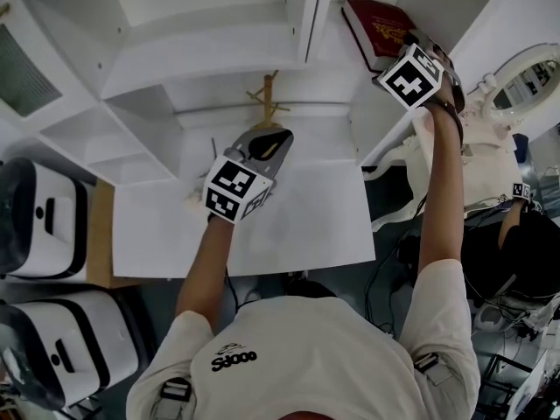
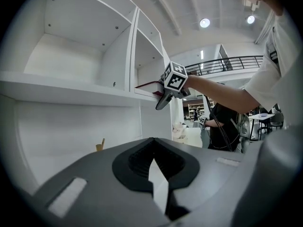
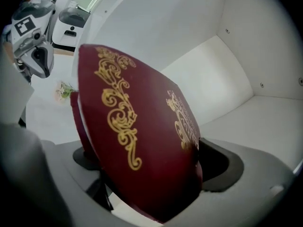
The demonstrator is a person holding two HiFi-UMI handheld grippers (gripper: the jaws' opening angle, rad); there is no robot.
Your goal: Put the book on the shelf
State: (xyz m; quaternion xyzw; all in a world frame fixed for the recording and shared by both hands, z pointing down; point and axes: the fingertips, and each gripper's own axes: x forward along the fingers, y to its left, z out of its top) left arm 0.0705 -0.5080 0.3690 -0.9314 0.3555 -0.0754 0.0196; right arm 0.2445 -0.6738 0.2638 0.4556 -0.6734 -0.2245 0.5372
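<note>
Grey left gripper clenched on nothing above the white tabletop; dark red book with gold ornament leaning in the white shelf, right-hand compartment, near its front edge, between released jaws of right gripper; best withdrawn straight back, no toppling

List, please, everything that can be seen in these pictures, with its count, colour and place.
book: one, dark red with gold ornament, in the upper right shelf compartment
shelf unit: one, white, behind the table
table: one, white, below the shelf unit
wooden stand: one, light wood, at the table's back edge
machines: two, white and black, far left
round framed object: one, white, far right
other person: one, in black, to the right
left gripper: grey, shut, empty, above the table
right gripper: grey, jaws open, the book between them
</note>
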